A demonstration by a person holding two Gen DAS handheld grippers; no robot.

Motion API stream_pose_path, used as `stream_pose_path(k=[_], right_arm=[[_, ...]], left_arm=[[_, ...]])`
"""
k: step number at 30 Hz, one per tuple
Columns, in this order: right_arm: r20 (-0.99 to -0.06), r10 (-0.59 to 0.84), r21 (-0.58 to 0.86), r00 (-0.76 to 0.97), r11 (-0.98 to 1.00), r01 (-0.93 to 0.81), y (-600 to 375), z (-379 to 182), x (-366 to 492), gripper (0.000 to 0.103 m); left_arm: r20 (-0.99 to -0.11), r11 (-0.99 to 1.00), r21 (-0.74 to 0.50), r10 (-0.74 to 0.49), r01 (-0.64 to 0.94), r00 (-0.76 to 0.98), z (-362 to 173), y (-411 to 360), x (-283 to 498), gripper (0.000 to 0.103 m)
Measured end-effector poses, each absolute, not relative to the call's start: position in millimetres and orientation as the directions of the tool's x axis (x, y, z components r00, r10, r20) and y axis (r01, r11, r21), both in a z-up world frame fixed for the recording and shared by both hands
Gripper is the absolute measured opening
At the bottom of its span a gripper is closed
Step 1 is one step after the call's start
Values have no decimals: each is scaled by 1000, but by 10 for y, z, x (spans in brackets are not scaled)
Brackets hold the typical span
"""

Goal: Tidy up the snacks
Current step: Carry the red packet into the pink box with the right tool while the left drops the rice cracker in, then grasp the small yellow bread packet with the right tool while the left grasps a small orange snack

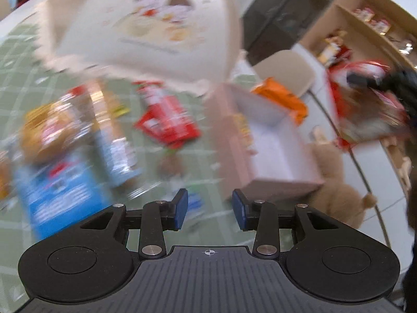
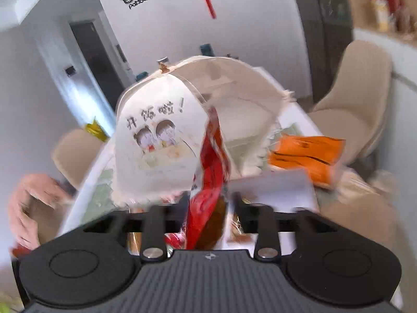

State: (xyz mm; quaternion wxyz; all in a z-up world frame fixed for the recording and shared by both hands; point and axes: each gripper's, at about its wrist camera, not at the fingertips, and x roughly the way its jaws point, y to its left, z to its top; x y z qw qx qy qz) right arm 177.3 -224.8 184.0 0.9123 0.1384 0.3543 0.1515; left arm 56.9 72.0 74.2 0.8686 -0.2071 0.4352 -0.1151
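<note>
Right gripper clenched on red snack bag, bag's long axis running away between fingers. Pink box just beyond and right. Left gripper released, nearer box.

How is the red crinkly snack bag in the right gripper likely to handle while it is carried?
The red crinkly snack bag is probably floppy: it twists and sags between the right gripper's fingers. It looks light, since a narrow pinch seems to carry it. The glossy film could slip, though blur hides the exact contact.
</note>
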Motion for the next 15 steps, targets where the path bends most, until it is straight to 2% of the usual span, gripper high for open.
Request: stream_pose_path(k=[6, 11, 15], right_arm=[[-651, 263, 239, 712, 961, -136, -2171, 1620, 1827, 70], [-686, 298, 163, 664, 952, -259, -1551, 1428, 1905, 71], [-728, 395, 185, 561, 901, -393, -730, 1255, 2193, 72]], left_arm=[[-753, 897, -428, -286, -111, 593, 673, 1215, 236, 42], [-766, 889, -427, -259, -165, 588, 675, 1389, 94, 42], [-772, 899, -403, -234, -171, 591, 748, 1436, -84, 42]])
